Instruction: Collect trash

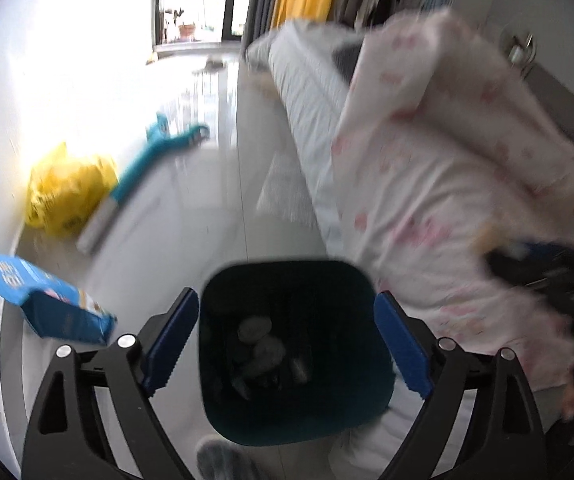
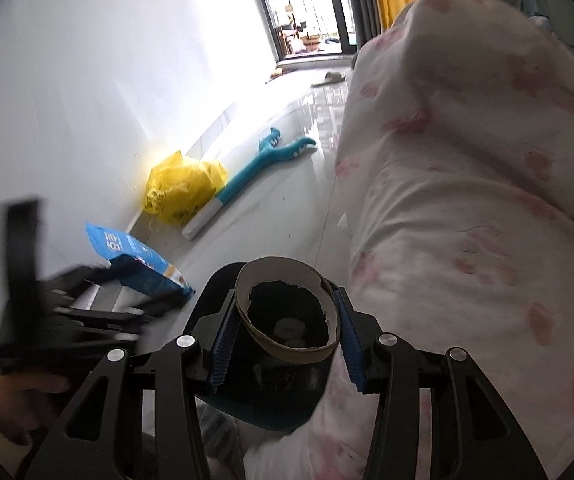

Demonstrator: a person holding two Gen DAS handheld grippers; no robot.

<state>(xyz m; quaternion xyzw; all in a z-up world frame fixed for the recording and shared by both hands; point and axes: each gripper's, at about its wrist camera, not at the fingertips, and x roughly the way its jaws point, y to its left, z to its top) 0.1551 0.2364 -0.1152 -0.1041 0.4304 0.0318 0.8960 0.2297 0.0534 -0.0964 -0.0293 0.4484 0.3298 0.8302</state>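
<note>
A dark teal trash bin [image 1: 295, 344] stands on the floor beside the bed, with crumpled grey scraps [image 1: 259, 344] inside. My left gripper [image 1: 287, 340] is open and empty, right above the bin's mouth. My right gripper [image 2: 285, 328] is shut on a brown cardboard tube [image 2: 287, 312], held end-on above the same bin [image 2: 263, 404]. The left gripper shows blurred at the left of the right wrist view [image 2: 47, 304]; the right one shows blurred at the right edge of the left wrist view [image 1: 555, 280].
A pink-patterned quilt [image 1: 447, 184] covers the bed at the right. On the floor by the white wall lie a blue packet [image 1: 47, 300], a yellow plastic bag [image 1: 67, 192] and a teal long-handled toy [image 1: 147, 168]. A glass door [image 2: 307, 4] is far back.
</note>
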